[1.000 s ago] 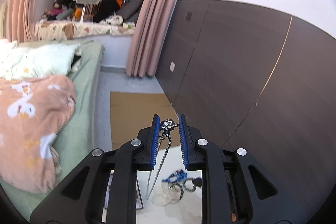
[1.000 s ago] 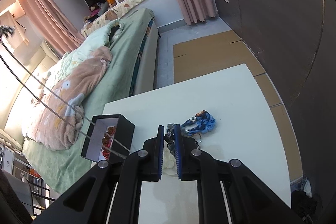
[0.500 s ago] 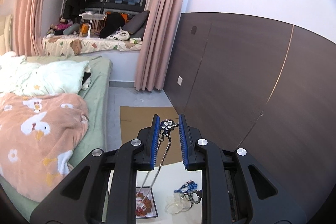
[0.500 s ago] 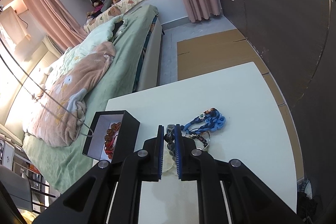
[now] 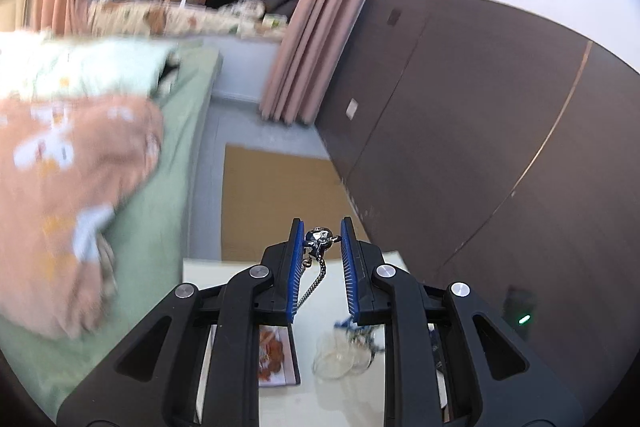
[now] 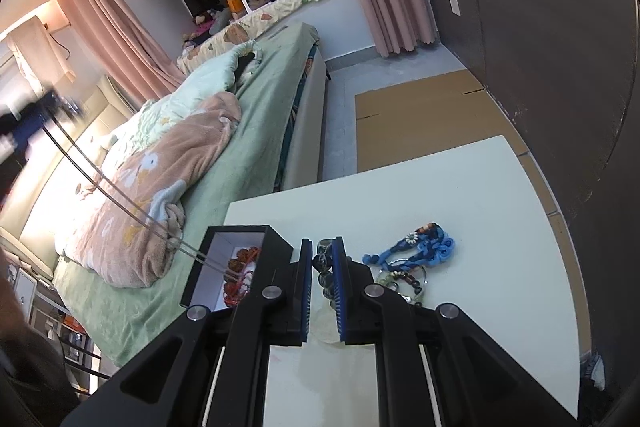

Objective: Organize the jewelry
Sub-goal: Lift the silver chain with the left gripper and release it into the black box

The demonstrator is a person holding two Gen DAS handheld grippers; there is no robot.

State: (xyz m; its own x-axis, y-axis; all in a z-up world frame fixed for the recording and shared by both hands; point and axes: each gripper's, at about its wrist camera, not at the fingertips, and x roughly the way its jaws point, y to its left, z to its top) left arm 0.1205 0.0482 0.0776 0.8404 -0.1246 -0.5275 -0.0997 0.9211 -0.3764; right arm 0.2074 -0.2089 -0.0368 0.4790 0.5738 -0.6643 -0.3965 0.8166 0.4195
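Chain (image 5: 316,277) hangs from your left tool (image 5: 320,239), which pinches its silver clasp above the white counter (image 5: 320,275). Only your right-wrist view shows that chain trailing into the black box (image 6: 240,259), while your right tool (image 6: 322,259) is clamped narrow on dark beads (image 6: 325,273) beside the blue cord jewelry (image 6: 420,251).

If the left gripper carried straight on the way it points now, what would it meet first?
Probably the far edge of the white table, or the cardboard sheet on the floor beyond; depth is unclear. The left gripper holds a silver chain necklace.
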